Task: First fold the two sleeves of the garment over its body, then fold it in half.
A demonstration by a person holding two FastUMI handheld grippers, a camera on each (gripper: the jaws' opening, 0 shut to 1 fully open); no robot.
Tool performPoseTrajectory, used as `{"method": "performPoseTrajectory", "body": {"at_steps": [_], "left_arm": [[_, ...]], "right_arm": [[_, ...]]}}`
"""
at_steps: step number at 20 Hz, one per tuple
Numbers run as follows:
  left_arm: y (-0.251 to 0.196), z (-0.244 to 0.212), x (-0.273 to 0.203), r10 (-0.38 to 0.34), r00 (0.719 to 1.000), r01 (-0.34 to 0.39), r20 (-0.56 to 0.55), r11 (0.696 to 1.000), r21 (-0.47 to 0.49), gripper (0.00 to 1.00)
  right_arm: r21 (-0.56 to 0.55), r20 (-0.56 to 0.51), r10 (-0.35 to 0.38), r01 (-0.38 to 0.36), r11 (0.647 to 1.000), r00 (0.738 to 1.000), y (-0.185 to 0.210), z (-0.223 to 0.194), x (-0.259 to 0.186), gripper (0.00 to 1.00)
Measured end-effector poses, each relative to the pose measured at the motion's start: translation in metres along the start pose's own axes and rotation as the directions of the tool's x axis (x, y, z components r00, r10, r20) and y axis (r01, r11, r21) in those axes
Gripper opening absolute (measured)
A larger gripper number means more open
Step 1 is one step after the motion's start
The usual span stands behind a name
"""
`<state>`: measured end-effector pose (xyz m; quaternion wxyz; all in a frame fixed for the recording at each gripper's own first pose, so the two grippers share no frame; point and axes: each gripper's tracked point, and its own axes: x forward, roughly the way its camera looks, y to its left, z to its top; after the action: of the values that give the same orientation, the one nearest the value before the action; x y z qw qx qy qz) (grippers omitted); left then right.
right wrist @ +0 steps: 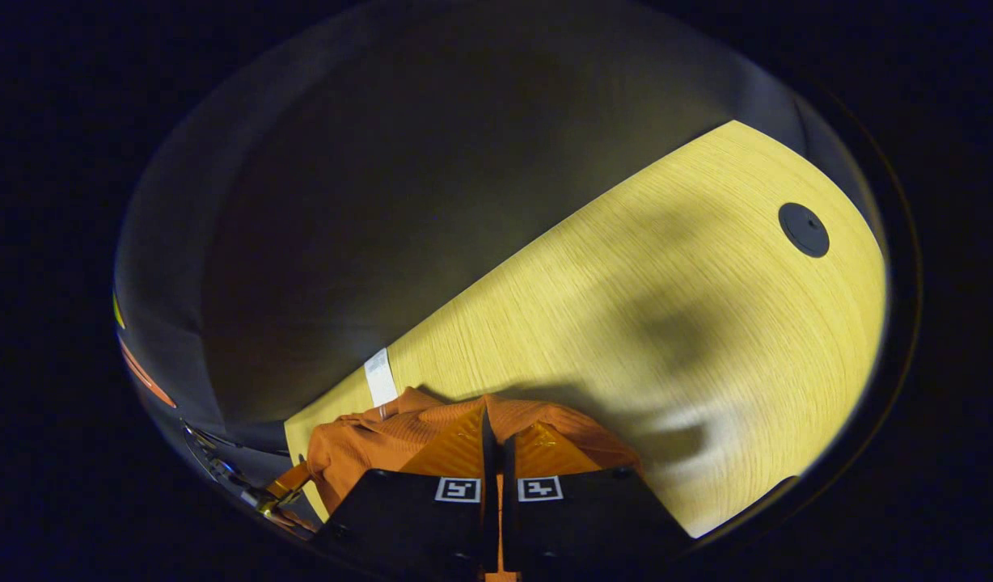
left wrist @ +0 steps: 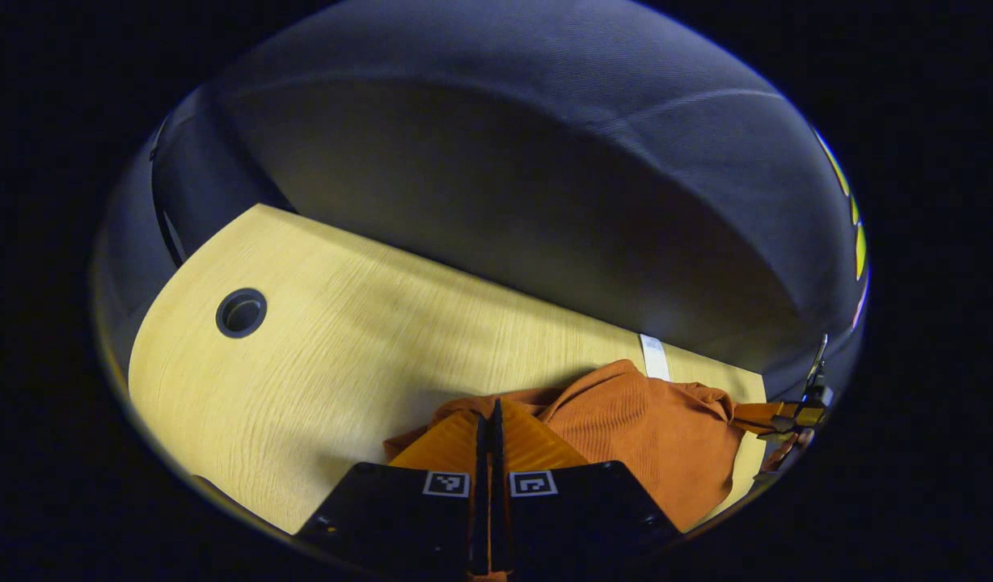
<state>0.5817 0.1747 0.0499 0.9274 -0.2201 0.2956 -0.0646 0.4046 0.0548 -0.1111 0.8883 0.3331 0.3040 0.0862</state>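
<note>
garment: orange ribbed garment (left wrist: pixel 650 436) lies bunched on the table (left wrist: pixel 319 380), near its far edge beside a white tag (left wrist: pixel 654 356); in the right gripper view the same garment (right wrist: pixel 359 453) sits low and left, by the tag (right wrist: pixel 378 376)
left gripper: left gripper (left wrist: pixel 489 424) has its jaws together, with orange cloth at the tips and a sliver showing low in the slit; looks clamped on a fold of the garment
right gripper: right gripper (right wrist: pixel 494 436) has its jaws together too, orange cloth visible in the narrow gap between the fingers; judged clamped on the garment
other gripper: at the right rim of the left gripper view a gripper (left wrist: pixel 800 416) pulls a stretched point of cloth; at the lower left rim of the right gripper view a gripper (right wrist: pixel 254 493) sits by the cloth edge
table: pale wood, with a round hole (left wrist: pixel 241 313) on one side and a capped hole (right wrist: pixel 803 229) on the other, both well apart from the garment
step: judged as spreading or lifting the garment by two held points, before any sleeve fold; sleeves cannot be told apart in the heap
stage: early, nothing looks folded flat yet
how to do it well: keep both grips firm, draw the two points apart evenly until the cloth is taut, then lay it flat toward the middle of the table
watch for: ribbed knit stretches, so a hard pull may skew the shape; the far edge is close, cloth could slide over it
next need: sleeves lying clear on both sides
</note>
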Motion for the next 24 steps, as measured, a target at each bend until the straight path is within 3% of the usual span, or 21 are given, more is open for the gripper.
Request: {"method": "performPoseTrajectory", "body": {"at_steps": [4, 5, 6, 8, 9, 10, 11, 12, 13, 14, 15, 16, 20, 24], "left_arm": [[-0.007, -0.002, 0.006, -0.011, 1.000, 0.011, -0.007, 1.000, 0.026, 0.08], [-0.011, -0.003, 0.007, -0.023, 1.000, 0.023, -0.013, 0.999, 0.025, 0.11], [-0.020, -0.003, 0.003, -0.057, 0.998, 0.057, -0.016, 0.998, -0.003, 0.02], [-0.034, 0.006, -0.007, -0.131, 0.991, 0.132, 0.011, 0.987, -0.093, 0.27], [-0.037, 0.009, -0.008, -0.148, 0.989, 0.149, 0.023, 0.982, -0.120, 0.53], [-0.036, 0.011, -0.013, -0.139, 0.990, 0.141, 0.024, 0.982, -0.123, 0.66], [-0.031, 0.012, -0.019, -0.131, 0.991, 0.133, 0.022, 0.985, -0.113, 0.54], [-0.029, 0.013, -0.027, -0.126, 0.992, 0.128, 0.022, 0.987, -0.102, 0.58], [-0.027, 0.018, -0.039, -0.116, 0.993, 0.118, 0.030, 0.989, -0.090, 0.55], [-0.027, 0.023, -0.052, -0.109, 0.993, 0.112, 0.045, 0.991, -0.072, 0.61], [-0.028, 0.029, -0.067, -0.103, 0.992, 0.107, 0.069, 0.993, -0.049, 0.89], [-0.029, 0.034, -0.082, -0.096, 0.991, 0.099, 0.097, 0.995, -0.020, 0.93], [-0.046, 0.044, -0.147, -0.080, 0.976, 0.061, 0.202, 0.993, 0.099, 0.98], [-0.079, 0.036, -0.209, -0.091, 0.944, 0.030, 0.318, 0.981, 0.191, 0.98]], "right_arm": [[0.034, 0.066, 0.078, -0.080, 0.996, 0.995, 0.007, 0.020, -0.017, 0.06], [0.044, 0.084, 0.102, -0.106, 0.993, 0.991, 0.009, 0.030, -0.025, 0.11], [0.058, 0.101, 0.120, -0.126, 0.990, 0.988, 0.009, 0.038, -0.035, 0.12], [0.077, 0.147, 0.146, -0.159, 0.984, 0.978, 0.015, 0.046, -0.048, 0.44], [0.069, 0.179, 0.158, -0.172, 0.983, 0.971, 0.021, 0.052, -0.054, 0.60], [0.049, 0.204, 0.159, -0.172, 0.984, 0.966, 0.023, 0.055, -0.063, 0.76], [0.032, 0.220, 0.152, -0.163, 0.986, 0.964, 0.025, 0.056, -0.068, 0.93], [0.000, 0.228, 0.137, -0.141, 0.990, 0.964, 0.026, 0.054, -0.078, 0.93], [-0.026, 0.229, 0.128, -0.125, 0.992, 0.965, 0.027, 0.053, -0.089, 0.95], [-0.059, 0.233, 0.124, -0.114, 0.992, 0.965, 0.033, 0.049, -0.105, 0.98], [-0.087, 0.243, 0.128, -0.109, 0.990, 0.962, 0.040, 0.046, -0.118, 0.98], [-0.117, 0.258, 0.130, -0.102, 0.988, 0.957, 0.046, 0.044, -0.136, 0.98], [-0.199, 0.321, 0.134, -0.072, 0.977, 0.938, 0.062, 0.029, -0.219, 0.98], [-0.286, 0.408, 0.164, -0.045, 0.957, 0.898, 0.065, 0.025, -0.303, 0.98]]}}
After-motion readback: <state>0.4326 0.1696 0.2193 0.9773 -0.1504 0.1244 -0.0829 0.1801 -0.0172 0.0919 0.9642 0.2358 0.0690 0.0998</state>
